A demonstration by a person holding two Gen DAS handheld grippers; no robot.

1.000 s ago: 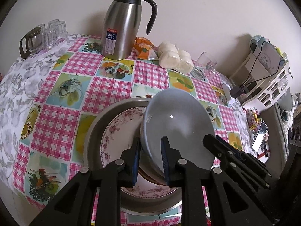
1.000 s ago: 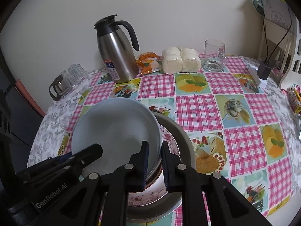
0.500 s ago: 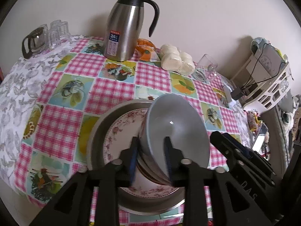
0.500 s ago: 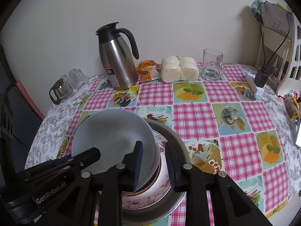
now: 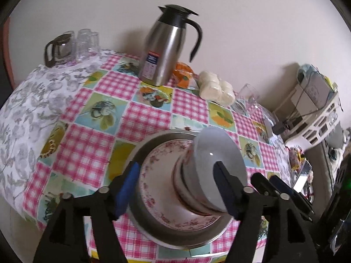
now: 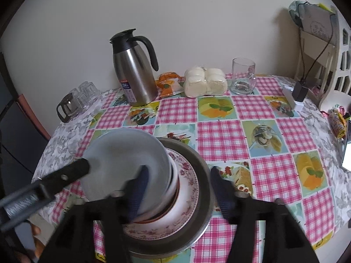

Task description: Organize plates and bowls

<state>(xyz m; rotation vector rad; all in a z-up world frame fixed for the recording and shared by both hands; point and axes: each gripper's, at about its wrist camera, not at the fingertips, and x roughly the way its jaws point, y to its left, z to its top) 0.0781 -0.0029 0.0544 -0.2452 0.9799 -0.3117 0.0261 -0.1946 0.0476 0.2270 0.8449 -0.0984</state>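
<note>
With both sets of tongs now spread wide, you no longer grip the grey bowl (image 5: 216, 164); their jaws have just been opening, and no pad presses on it. The left tongs (image 5: 175, 188) straddle the whole stack, with the right-hand pad in front of the bowl's rim. The right tongs (image 6: 178, 188) stand with one pad inside the bowl and the other outside it, over the metal basin (image 6: 204, 168).

Location of the work: the grey bowl sits on top of a stack of smaller bowls, which rests on the floral plate (image 5: 158, 175) inside the metal basin on the tabletop (image 5: 142, 118).

Hazards from this position:
- The bowl appears tilted on the stack. If it is not seated, it may slide or tip off once support is gone.
- If you withdraw the right tongs sideways, the inner pad may catch the bowl's wall and drag it over.
- If you lift either tool unevenly, a pad may clip the rim and topple the stack.

Withdraw straight back and up.
</note>
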